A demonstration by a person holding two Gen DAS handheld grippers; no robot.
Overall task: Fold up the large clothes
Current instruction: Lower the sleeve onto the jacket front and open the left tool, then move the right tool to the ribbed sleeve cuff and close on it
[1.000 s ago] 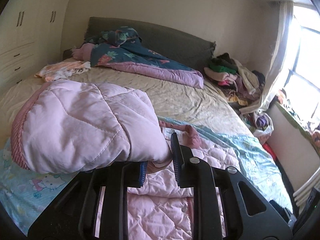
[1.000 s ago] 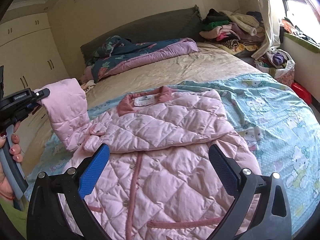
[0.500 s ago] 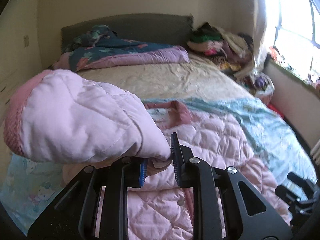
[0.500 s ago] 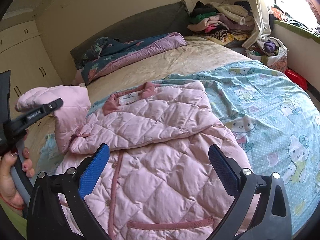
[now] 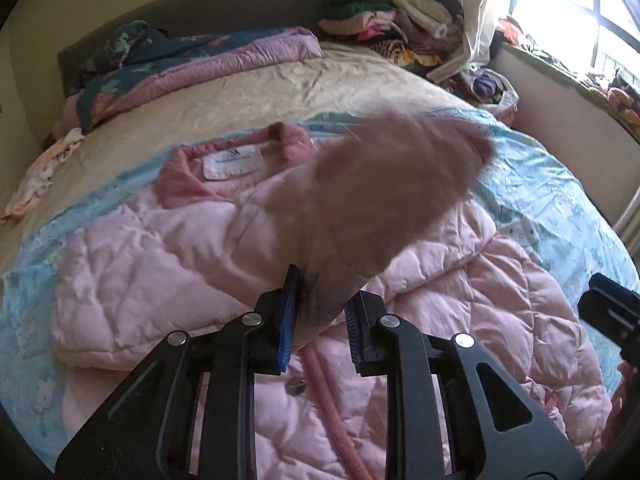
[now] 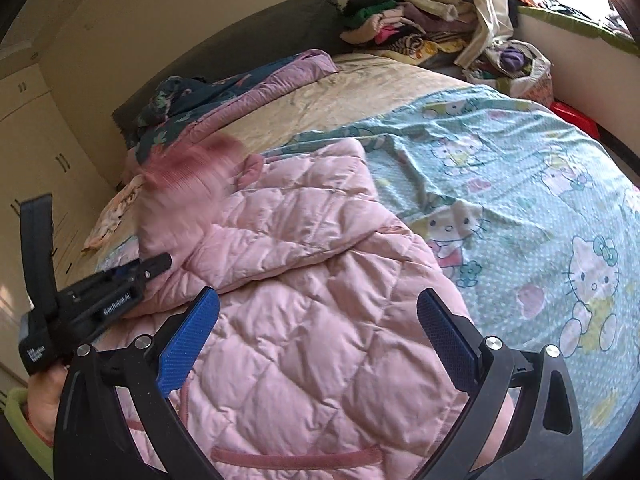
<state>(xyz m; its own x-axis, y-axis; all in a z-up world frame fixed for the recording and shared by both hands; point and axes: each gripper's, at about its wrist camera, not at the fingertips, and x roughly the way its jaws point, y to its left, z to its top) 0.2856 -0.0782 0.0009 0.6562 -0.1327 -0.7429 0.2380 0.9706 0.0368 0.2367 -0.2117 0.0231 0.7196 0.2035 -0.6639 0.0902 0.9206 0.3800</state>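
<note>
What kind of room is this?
Most likely a bedroom: a big bed with a dark padded headboard, a crumpled floral quilt by it, and cream wardrobe doors along the wall.

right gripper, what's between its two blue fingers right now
Only the quilted body of the pink jacket lying on the bed, seen through the gap in the right wrist view. The right gripper stands wide open and its fingers pinch nothing.
</note>
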